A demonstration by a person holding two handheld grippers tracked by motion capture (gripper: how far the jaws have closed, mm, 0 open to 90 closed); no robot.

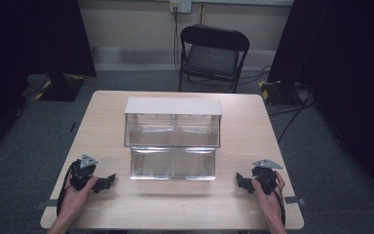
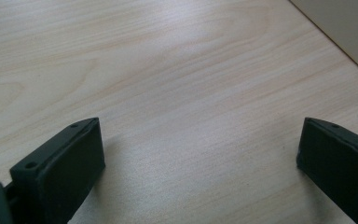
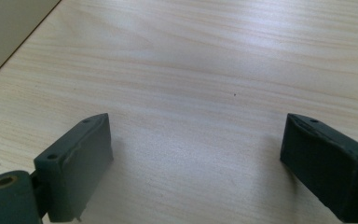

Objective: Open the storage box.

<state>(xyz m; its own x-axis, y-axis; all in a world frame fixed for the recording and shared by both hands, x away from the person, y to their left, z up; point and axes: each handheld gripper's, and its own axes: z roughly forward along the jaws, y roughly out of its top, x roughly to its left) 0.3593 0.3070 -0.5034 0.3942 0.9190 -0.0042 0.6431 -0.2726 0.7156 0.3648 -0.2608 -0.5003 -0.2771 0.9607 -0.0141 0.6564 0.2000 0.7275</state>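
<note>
While both hands are rested on the near part of the light wooden worktop [image 1: 233, 126], a pair of tongs is held in each, and neither pair is closed on anything. The left tongs [image 1: 108, 181] are seen in the high view near the front left corner, pointed inward toward the middle of the worktop, with a grey three-cornered plate on top and a cable trailing back along the left hand [image 1: 78, 194]. The right tongs [image 1: 240, 181] are placed in mirror fashion near the front right corner, gripped by the right hand [image 1: 268, 192] and likewise pointed inward. In the left gripper view the two black jaws are shown spread wide, with only bare wood grain between them; the same wide spread over bare wood is shown in the right gripper view. Between the two pairs of tongs, and well apart from each, a clear two-tier storage bin [image 1: 173, 139] is set at the middle of the worktop: a lower front row of two transparent compartments and a raised rear row of two more, capped by a pale flat top. Beyond the far edge of the worktop a black folding chair [image 1: 213, 54] is stood on the grey floor.
</note>
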